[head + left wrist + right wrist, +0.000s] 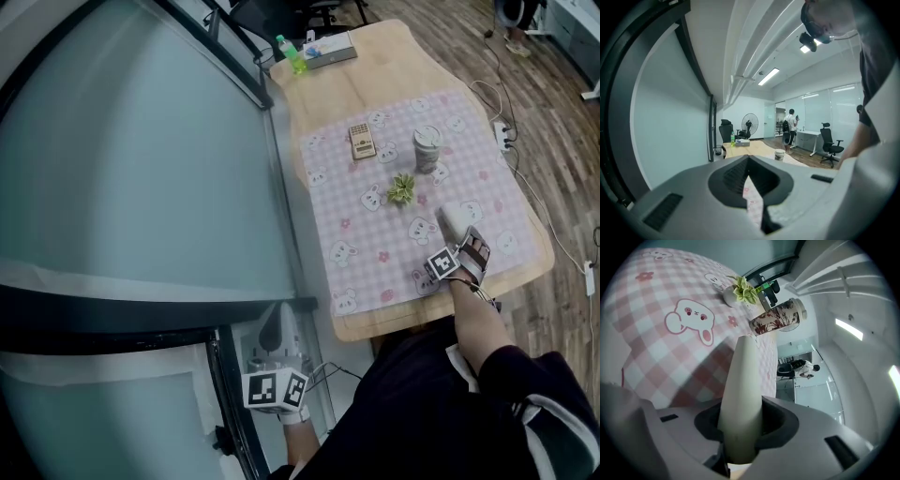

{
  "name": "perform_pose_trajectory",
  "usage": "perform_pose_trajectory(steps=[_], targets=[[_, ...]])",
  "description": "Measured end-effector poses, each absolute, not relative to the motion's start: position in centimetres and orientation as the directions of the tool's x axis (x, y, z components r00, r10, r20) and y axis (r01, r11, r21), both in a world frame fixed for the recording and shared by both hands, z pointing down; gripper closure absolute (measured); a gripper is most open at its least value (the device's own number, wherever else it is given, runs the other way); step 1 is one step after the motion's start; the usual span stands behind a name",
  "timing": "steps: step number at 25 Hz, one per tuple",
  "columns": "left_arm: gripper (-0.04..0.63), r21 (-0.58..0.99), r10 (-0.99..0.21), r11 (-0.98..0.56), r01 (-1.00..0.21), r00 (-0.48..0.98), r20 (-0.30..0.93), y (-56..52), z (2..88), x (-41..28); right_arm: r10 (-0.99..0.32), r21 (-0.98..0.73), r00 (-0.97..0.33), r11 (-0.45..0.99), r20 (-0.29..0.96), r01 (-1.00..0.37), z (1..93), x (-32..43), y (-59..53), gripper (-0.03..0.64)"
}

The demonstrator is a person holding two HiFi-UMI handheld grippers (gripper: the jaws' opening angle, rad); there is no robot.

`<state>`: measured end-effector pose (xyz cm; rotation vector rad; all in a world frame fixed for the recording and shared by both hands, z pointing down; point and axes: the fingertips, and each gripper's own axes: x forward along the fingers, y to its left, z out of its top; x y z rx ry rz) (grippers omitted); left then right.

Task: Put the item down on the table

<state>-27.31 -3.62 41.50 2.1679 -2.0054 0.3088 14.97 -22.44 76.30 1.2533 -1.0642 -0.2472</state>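
Note:
My right gripper (pixel 461 246) is shut on a cream, tapered, tube-like item (pixel 448 222) over the pink checked tablecloth (pixel 375 253), near the table's front right. In the right gripper view the item (pixel 740 390) runs out from between the jaws of the right gripper (pixel 740 427), low over the cloth (pixel 656 305). It throws a dark shadow there, and I cannot tell whether it touches. My left gripper (pixel 277 330) hangs off the table, low at the left by a glass partition. In its own view the left gripper (pixel 749 161) has its jaws together with nothing held.
On the cloth stand a small potted plant (pixel 402 188), a patterned cup (pixel 427 148) and a tan calculator-like object (pixel 362 141). A green bottle (pixel 290 54) and a box (pixel 330 50) sit at the table's far end. A grey partition (pixel 141 187) runs along the left.

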Motion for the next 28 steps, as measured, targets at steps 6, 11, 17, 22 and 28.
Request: perform_pose_trajectory(steps=[6, 11, 17, 22, 28], targets=[[0.595, -0.007, -0.956, -0.079, -0.997, 0.073, 0.284, -3.4, 42.2, -27.8, -0.681, 0.843, 0.498, 0.430, 0.538, -0.323, 77.5, 14.1, -21.4, 0.454], [0.595, -0.014, -0.953, -0.121, -0.993, 0.112, 0.280, -4.3, 42.0, -26.9, -0.647, 0.819, 0.502, 0.457, 0.574, -0.347, 77.5, 14.0, -20.7, 0.465], [0.595, 0.007, -0.956, -0.128, -0.992, 0.125, 0.267, -4.5, 41.8, -26.5, -0.672, 0.809, 0.458, 0.421, 0.581, -0.409, 77.6, 13.9, -21.4, 0.461], [0.595, 0.030, -0.957, -0.126, -0.992, 0.129, 0.259, -4.6, 42.2, -26.5, -0.656, 0.769, 0.419, 0.442, 0.628, -0.462, 76.6, 13.7, -21.7, 0.341], [0.595, 0.056, -0.954, -0.161, -0.985, 0.170, 0.245, -5.1, 42.2, -25.7, -0.588, 0.635, 0.292, 0.540, 0.754, -0.552, 77.2, 9.8, -21.0, 0.230]])
